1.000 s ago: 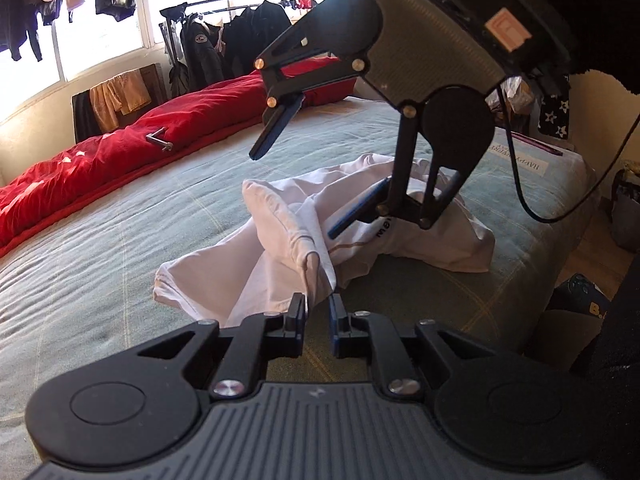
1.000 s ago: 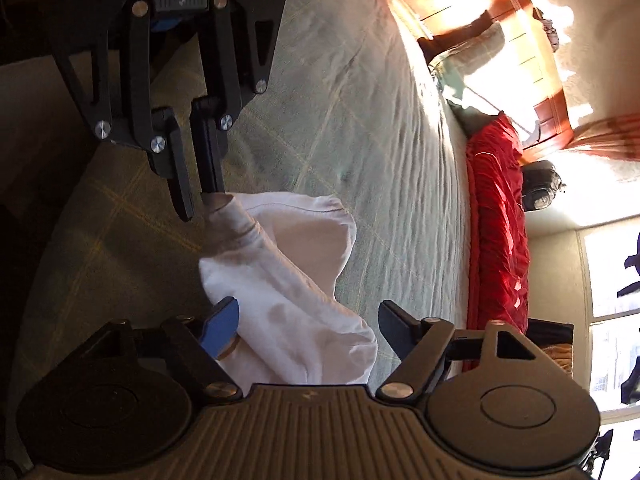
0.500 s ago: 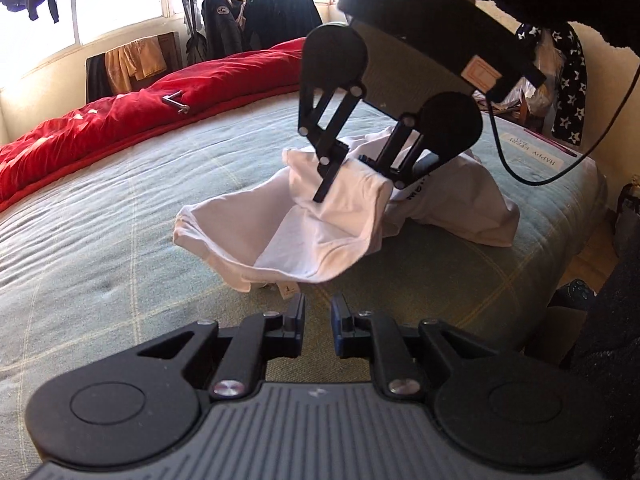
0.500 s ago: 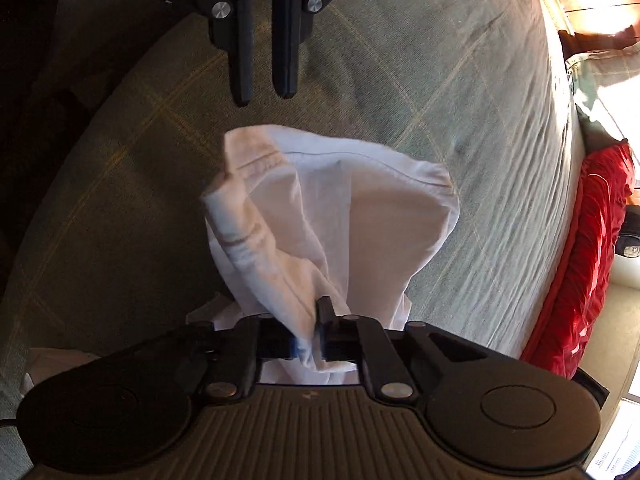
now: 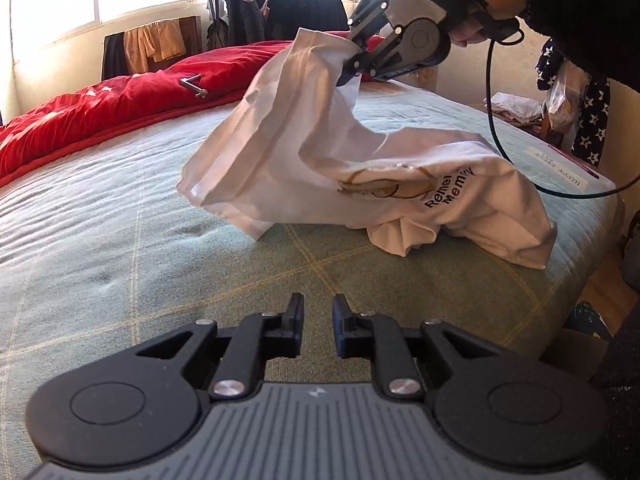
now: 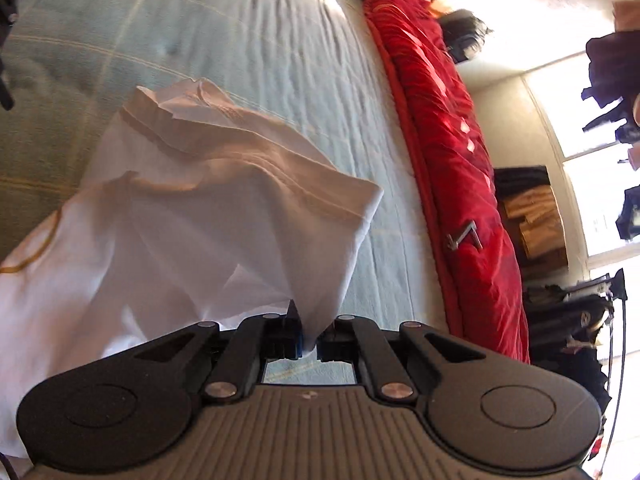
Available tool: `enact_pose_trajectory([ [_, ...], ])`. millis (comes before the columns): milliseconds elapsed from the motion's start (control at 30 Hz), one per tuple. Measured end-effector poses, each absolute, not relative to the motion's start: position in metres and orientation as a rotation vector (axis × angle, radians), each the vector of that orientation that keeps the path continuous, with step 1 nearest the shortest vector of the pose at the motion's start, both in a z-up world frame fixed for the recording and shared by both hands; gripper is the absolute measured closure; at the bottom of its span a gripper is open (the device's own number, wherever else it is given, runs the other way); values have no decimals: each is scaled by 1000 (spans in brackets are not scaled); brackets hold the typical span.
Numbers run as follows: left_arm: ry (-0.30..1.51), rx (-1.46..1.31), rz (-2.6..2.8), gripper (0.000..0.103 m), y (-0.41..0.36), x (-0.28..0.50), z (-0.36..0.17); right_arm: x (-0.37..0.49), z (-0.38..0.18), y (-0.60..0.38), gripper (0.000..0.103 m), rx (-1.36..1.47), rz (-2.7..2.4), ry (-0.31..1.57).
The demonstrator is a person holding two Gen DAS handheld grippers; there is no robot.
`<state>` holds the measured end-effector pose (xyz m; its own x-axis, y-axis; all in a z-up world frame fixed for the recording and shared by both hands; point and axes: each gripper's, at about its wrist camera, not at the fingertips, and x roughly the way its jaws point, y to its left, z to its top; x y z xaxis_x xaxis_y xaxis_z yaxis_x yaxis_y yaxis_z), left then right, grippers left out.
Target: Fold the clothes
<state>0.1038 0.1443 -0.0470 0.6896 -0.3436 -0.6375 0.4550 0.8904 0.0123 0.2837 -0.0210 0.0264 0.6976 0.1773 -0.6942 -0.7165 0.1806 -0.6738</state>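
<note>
**Shirt lifted by one edge, left claw let go**

A second ago the left gripper (image 5: 317, 322) pinched a fold of the white shirt (image 5: 360, 168) while the right gripper (image 5: 352, 68) hung spread above it; now the left one has backed off, and the right one has clamped the cloth and raised it off the bed (image 5: 120, 220).

The left gripper's jaws stand a narrow gap apart with nothing between them, low over the green checked cover and clear of the shirt. The right gripper (image 6: 308, 334) is clenched on a bunched edge of fabric, held by a hand in a dark sleeve (image 5: 580, 12).

Black print on the shirt's front reads partly "Remel" and "Mem", beside a gold outline drawing; the rest is lost in folds. A label on the bed's far corner seems to read "HAPPY", upside down.

The shirt's long axis runs from the raised edge at upper left down to the crumpled bulk resting near the bed's right edge. A red duvet (image 5: 100, 112) lies along the far side with a metal bracket (image 5: 194, 84) on it. Behind stand a rack of dark jackets (image 5: 280, 12) and orange cloth (image 5: 154, 42) draped under the window. The right gripper's cable (image 5: 496, 120) loops down past the shirt.
</note>
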Motion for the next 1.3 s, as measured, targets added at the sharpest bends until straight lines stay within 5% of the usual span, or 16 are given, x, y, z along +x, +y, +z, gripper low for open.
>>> enact_pose_trajectory([
  [700,659,11,-426,62,148,213,-47,434,15,-156,97,-789,-19,728],
  [933,786,-173,-430,60,137,277,-75,405,8,-169,65,-677,105,822],
  [1167,849,-330,-461,47,131,293,-94,330,39,-192,50,-422,256,785],
  [1300,855,-361,-475,49,118,294,-94,283,41,-201,50,-311,323,767],
])
